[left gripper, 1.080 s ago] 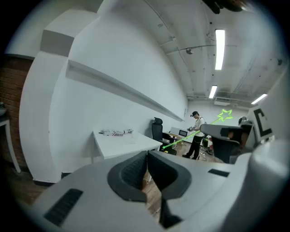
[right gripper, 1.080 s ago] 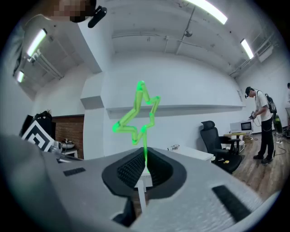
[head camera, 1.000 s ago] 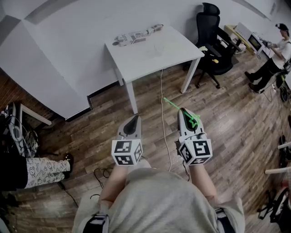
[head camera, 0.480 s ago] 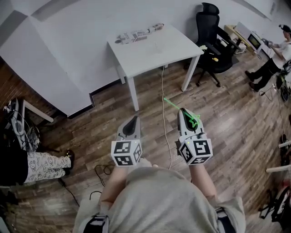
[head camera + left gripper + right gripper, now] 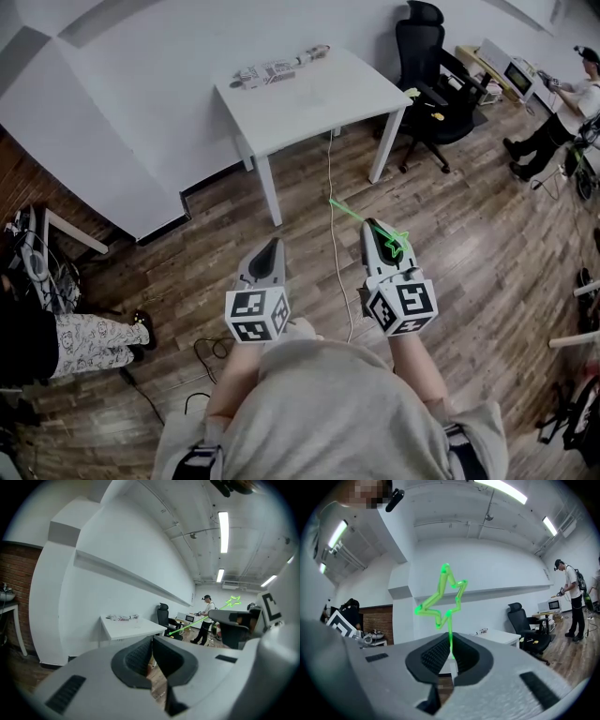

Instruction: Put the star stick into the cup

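Slim neon-green plastic stick [image 5: 451, 637] with open-outline star head, stem pinched between right tongs [image 5: 451, 656], star above them; left tongs [image 5: 151, 656] pressed together.

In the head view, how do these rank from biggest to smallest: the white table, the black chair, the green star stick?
Largest: white table
Then: black chair
Smallest: star stick, though the stick is nearest the camera.

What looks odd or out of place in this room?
Nothing looks spilled or broken. The green star stick is clamped between the jaws of the right gripper, well away from the white table. One loose cable trails across the wooden floor.
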`<control>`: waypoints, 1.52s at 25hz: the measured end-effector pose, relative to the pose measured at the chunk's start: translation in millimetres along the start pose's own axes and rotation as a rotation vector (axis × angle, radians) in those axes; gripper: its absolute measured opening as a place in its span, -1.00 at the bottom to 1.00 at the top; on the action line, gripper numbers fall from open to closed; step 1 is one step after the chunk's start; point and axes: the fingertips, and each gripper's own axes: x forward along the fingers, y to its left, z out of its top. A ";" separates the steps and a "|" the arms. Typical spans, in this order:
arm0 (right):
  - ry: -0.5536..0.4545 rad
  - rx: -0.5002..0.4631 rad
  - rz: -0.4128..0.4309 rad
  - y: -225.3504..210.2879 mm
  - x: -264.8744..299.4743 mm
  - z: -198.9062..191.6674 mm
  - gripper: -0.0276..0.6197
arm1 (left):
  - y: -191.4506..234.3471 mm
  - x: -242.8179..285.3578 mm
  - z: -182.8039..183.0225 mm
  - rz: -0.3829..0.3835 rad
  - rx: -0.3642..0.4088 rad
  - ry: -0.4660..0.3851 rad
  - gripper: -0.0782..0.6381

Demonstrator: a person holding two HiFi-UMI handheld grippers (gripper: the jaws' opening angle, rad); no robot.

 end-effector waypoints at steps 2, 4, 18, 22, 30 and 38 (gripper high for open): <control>0.001 0.000 -0.004 -2.5 -0.3 -0.9 -0.87 | -0.9 1.0 -1.5 0.000 -0.002 0.001 -0.76; 0.006 0.001 -0.011 -5.3 0.3 -2.2 -0.87 | -1.6 2.2 -3.1 0.002 -0.005 0.004 -0.76; 0.016 0.008 -0.008 -26.1 39.7 -6.1 -0.87 | 10.4 43.2 -1.7 0.008 -0.016 0.016 -0.76; 0.021 0.009 -0.012 -35.7 65.1 -9.3 -0.87 | 21.6 69.1 0.5 0.009 -0.019 0.023 -0.76; 0.042 0.011 -0.016 -55.2 136.7 -13.6 -0.87 | 50.7 132.9 17.5 -0.011 -0.022 0.031 -0.76; 0.056 0.010 -0.044 -74.7 220.7 -13.1 -0.87 | 94.2 206.8 39.3 -0.029 -0.031 0.043 -0.76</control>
